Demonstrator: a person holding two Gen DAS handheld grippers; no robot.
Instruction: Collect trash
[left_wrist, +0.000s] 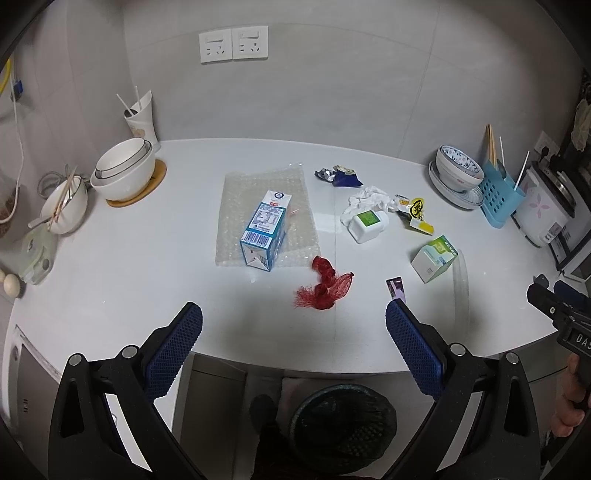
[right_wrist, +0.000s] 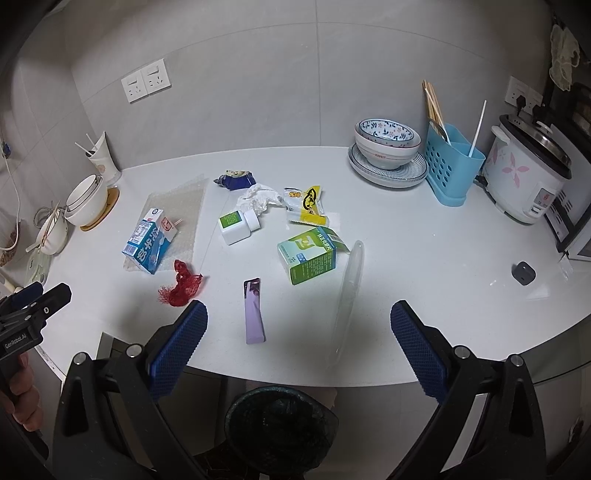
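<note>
Both grippers hang just off the near edge of the white counter (left_wrist: 129, 280) with their blue-padded jaws spread wide and nothing between them: the left gripper (left_wrist: 293, 341) faces the red mesh net (left_wrist: 325, 286), and the right gripper (right_wrist: 299, 341) faces the purple sachet (right_wrist: 253, 314) and a clear plastic lid (right_wrist: 349, 295) lying near the edge. The trash bin (right_wrist: 280, 428), lined in dark plastic, stands on the floor below the counter edge between the two grippers; its inside is too dark to tell whether anything is in it. Judging by the spread of litter, the collecting has barely begun and every piece on the counter is left to do. Counted outward, that litter is one net, one sachet, one clear lid, one green and white box (right_wrist: 308, 256), one milk carton (left_wrist: 264, 230) lying on one sheet of bubble wrap (left_wrist: 236, 192), one white pill bottle (right_wrist: 238, 225), one crumpled tissue (right_wrist: 258, 197), one yellow snack wrapper (right_wrist: 306, 206) and one blue foil wrapper (right_wrist: 236, 180). The bowls, utensil holders and rice cooker (right_wrist: 524, 177) at the sides look like kitchenware to leave alone.
</note>
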